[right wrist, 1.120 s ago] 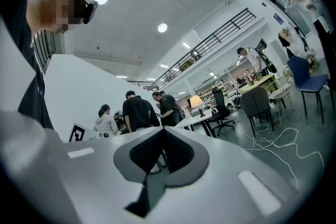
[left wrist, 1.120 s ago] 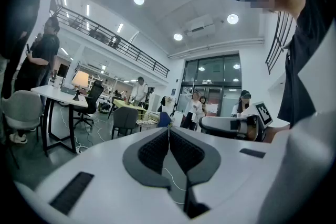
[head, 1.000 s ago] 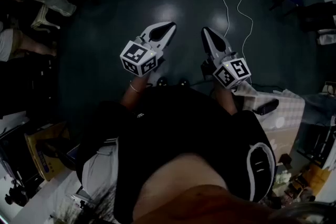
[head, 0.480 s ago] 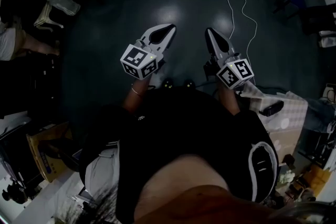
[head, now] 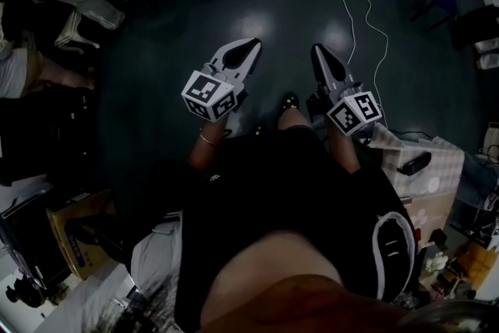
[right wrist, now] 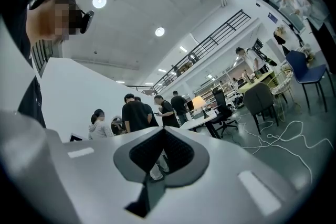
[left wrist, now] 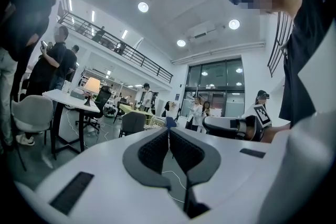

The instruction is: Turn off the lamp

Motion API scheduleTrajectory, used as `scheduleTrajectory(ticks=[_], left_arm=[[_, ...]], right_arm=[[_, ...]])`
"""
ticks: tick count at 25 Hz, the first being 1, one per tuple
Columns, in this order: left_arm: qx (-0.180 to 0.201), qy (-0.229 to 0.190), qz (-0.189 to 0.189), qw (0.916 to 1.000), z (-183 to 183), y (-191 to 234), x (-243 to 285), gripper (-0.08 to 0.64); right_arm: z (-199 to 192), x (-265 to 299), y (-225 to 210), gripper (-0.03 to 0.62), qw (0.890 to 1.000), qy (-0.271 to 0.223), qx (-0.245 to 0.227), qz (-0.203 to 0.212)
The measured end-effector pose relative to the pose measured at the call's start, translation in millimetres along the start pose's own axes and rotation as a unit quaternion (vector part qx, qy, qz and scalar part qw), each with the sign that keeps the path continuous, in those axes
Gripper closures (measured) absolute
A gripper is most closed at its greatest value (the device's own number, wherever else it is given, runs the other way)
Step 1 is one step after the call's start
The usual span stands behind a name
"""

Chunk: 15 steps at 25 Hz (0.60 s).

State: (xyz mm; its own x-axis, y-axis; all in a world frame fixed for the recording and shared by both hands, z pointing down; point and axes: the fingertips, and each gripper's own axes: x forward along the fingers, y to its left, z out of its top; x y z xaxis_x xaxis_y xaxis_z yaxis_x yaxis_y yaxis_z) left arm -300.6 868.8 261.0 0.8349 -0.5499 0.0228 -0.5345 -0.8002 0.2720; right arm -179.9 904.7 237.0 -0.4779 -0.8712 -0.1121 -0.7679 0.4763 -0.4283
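Left gripper [left wrist: 169, 131], right gripper [right wrist: 163, 132]: jaws closed, empty. Lamp [left wrist: 92, 85]: lit, on a worktop [left wrist: 65, 98] well ahead. Floor cable [head: 352, 8] has drawn nearer in the head view, so the approach is likely under way, switch unreached.

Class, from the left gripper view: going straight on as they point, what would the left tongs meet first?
Open floor lies ahead of the shut left tongs. First in line looks like a blue chair far off, though depth is unclear. The lamp stands well left of that line.
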Motion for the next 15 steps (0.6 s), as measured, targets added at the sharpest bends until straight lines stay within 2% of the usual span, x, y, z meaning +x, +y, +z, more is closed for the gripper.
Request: scheduleTrajectory(ticks=[5, 15], left_arm=[[0.001, -0.004, 0.006, 1.0000, 1.3, 15.2, 17.7, 0.546], [0.015, -0.001, 0.028, 0.9995, 17.8, 68.2, 88.1, 0.546]], right_arm=[[6.3, 16.6, -21.9, 0.592, 1.000, -0.007, 0.002, 0.007], [28.0, 74.5, -97.1, 0.592, 0.999, -0.021, 0.021, 0.021]])
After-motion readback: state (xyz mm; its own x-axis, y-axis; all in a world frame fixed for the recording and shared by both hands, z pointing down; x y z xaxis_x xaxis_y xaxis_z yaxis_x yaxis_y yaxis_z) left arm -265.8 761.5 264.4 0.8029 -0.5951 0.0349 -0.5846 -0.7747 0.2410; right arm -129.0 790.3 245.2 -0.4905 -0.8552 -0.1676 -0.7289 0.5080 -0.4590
